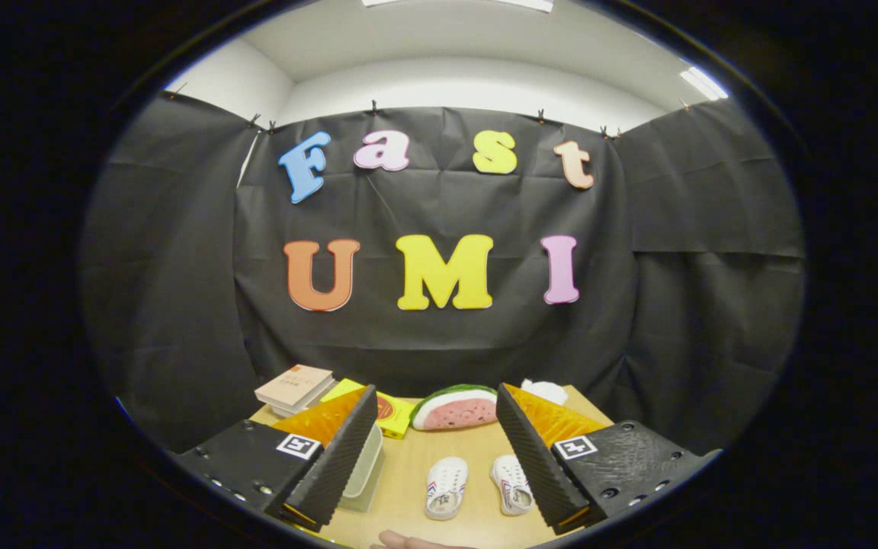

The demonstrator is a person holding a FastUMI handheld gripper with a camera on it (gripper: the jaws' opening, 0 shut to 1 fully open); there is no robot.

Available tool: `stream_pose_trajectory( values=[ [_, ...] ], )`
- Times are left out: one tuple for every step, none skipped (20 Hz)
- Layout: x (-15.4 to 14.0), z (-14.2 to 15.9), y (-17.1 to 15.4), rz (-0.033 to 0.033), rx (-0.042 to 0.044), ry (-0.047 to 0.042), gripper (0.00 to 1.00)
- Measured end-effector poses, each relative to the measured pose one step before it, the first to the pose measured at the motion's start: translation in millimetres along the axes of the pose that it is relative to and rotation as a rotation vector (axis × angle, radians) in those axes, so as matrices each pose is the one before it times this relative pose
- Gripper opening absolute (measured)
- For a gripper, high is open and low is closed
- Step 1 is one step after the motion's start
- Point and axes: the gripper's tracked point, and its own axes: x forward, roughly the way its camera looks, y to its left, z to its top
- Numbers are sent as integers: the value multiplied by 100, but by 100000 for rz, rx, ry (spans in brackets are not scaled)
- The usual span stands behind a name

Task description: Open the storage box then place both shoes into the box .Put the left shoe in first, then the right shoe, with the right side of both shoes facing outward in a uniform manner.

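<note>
A hand-held gripper (437,457) hovers above a light wooden table (408,488) in a black-draped booth, its two fingers spread wide apart and gripping nothing. Between the fingers, on the tabletop, lie two small white shoes side by side and apart from each other: the left-hand shoe (446,487), trimmed with red and blue stripes on its side, and the right-hand shoe (512,483), which lies just beside the right finger at about three o'clock from its partner. Both point their toes away from the onlooker, toward twelve o'clock. The storage box (363,465), a pale translucent container, stands at nine o'clock from the shoes, partly hidden behind the left finger; whether its lid is up or down cannot be told. Farther back on the table, at twelve o'clock from the shoes, rests a watermelon-slice toy (455,408) with a green rind and pink flesh. At about ten o'clock from it lies a yellow packet (393,412) and, beyond that, a short stack of books (295,387). A crumpled white object (545,390) peeks out behind the right finger at the table's far edge. At six o'clock, at the table's near edge, the tip of a person's finger (397,541) shows.
</note>
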Motion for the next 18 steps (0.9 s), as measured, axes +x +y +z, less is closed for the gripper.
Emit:
stream_pose_trajectory(
  values=[
    [920, -602, 81, 2281, 1820, 2265, 95],
    [917, -646, 178, 2859, 1799, 2462, 95],
    [1087, -609, 60, 2832, 1166, 2634, 94],
    [1312, -476, -240, 2015, 587, 1938, 94],
    [1337, -462, -420, 1646, 248, 2472, 94],
    [1620, -861, -169, 2791, 670, 3337, 94],
    [1798, -827, -181, 2934, 1035, 3890, 95],
    [1626, -917, 90, 3382, 254, 4203, 95],
    [1773, -868, 116, 3803, -709, 4504, 95],
    [1922, -826, -366, 2947, -1370, 4351, 95],
    [1674, -618, -227, 3699, -864, 3504, 95],
    [1593, -871, 148, 4924, -253, 3441, 95],
    [1554, -558, -40, 4551, 1118, 3012, 95],
    [1609, -446, 117, 6404, 1697, 3099, 96],
    [1445, -438, 281, 6813, 2227, 4032, 96],
    [1118, -869, 260, 6399, 1600, 3669, 95],
    [1233, -589, 152, 6179, 1491, 3839, 95],
    [1480, -314, -142, 5080, 1155, 3452, 95]
  ],
)
